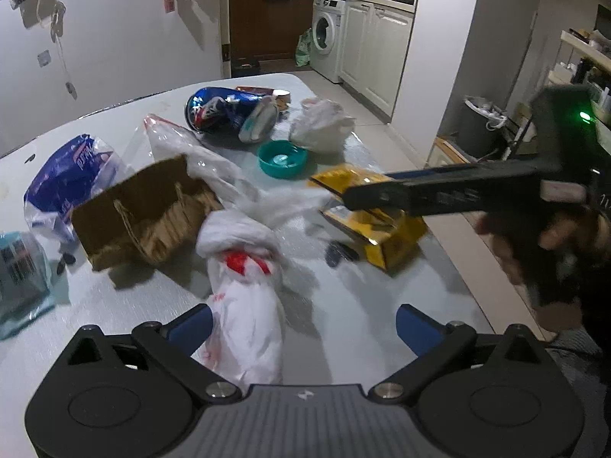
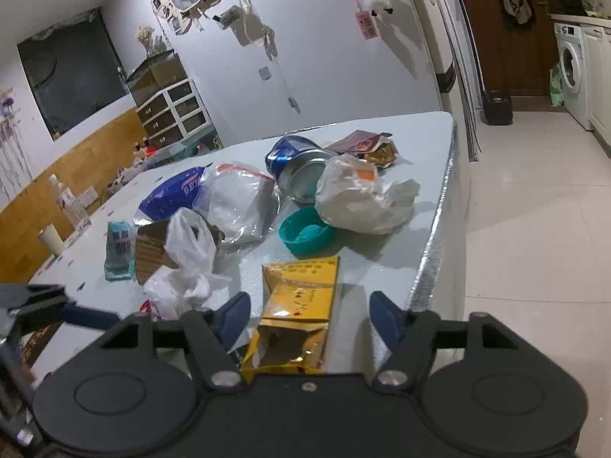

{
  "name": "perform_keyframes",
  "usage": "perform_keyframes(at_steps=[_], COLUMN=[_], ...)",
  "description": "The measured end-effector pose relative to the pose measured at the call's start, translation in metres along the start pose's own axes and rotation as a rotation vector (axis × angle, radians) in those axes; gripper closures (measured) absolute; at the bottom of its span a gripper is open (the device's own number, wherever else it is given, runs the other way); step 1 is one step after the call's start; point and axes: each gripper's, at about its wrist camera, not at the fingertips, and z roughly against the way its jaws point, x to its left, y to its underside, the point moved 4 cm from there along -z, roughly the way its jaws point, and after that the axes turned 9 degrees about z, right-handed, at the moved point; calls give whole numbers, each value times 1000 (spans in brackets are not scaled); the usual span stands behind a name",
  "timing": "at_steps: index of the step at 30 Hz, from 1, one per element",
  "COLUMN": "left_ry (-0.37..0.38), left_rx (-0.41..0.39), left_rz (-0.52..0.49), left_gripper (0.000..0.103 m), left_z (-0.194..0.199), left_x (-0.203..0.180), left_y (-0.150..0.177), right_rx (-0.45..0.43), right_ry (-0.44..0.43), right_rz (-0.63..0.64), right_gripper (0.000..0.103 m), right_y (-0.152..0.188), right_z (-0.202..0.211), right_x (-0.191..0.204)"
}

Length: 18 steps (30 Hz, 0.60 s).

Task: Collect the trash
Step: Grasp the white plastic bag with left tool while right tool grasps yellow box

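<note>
Left wrist view: your left gripper (image 1: 301, 328) tilts down over the table (image 1: 114, 126), jaws spread wide, with a white knotted bag (image 1: 244, 305) lying between them at lower centre, pads apart from it. Your right hand (image 1: 550, 244) reaches in from the right edge. In the right wrist view, your right gripper (image 2: 309, 316) straddles a yellow packet (image 2: 298, 305) at bottom centre, jaws partly spread and not pressing it.

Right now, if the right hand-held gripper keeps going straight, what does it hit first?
Most likely the yellow packet: it lies between the right hand-held gripper's open jaws, untouched. Depth is hard to judge.
</note>
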Motion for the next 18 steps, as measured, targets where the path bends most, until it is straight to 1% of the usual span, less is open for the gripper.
perform_keyframes(at_steps=[1,3,5,10,12,15,17,18], left_ry=[-3,-9,-24,-73,-84,-104,-126,-132], left_rx=[-6,-26,-47,-73,-67,-46,-32,-28], left_rz=[2,18,41,120,138,139,134,133], left_gripper=[9,11,13,23,26,28,35,41], left_z=[2,7,9,3,-3,-14,-20,-22], left_x=[-1,-2,0,11,14,15,16,16], left_y=[1,1,-3,-18,-23,-26,-27,-26], right_rx=[2,11,25,42,44,53,64,69], right_ry=[-1,-1,7,4,11,14,14,11], right_rz=[9,32,65,104,123,146,164,173], right_gripper=[37,43,57,62,63,64,64,64], right_y=[0,2,3,6,9,11,13,14], right_z=[-2,-5,-5,1,4,8,11,12], right_x=[2,8,13,19,21,24,26,28])
